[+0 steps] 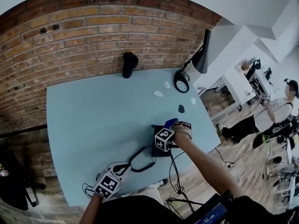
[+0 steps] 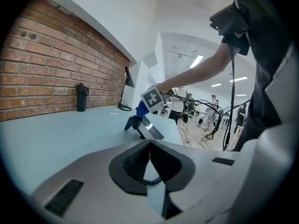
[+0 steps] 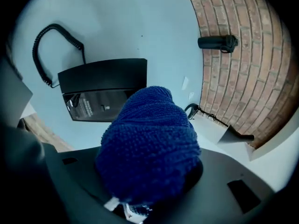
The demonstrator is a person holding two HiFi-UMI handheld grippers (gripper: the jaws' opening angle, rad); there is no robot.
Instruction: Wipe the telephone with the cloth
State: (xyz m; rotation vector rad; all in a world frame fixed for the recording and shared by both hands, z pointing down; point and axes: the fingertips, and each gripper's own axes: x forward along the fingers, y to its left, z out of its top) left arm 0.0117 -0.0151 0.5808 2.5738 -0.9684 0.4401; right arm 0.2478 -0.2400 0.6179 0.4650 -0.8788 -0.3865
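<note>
The right gripper (image 1: 172, 130) clamps the bunched blue cloth (image 3: 149, 148) at the top edge of the black telephone (image 3: 105, 87) on the table (image 1: 93, 115), the left gripper (image 2: 149, 157) seemingly pinched on its coiled cord (image 2: 150, 181), and most wiping looks left to do.

Nothing legible is showing. The telephone (image 3: 100, 90) is carrying small white print (image 3: 86, 107) on its dark face, too fine to read. The cloth's white tag (image 3: 112, 203) is blurring out. The marker cube (image 1: 164, 139) and its twin (image 1: 107, 185) are showing square patterns only, no characters.
</note>
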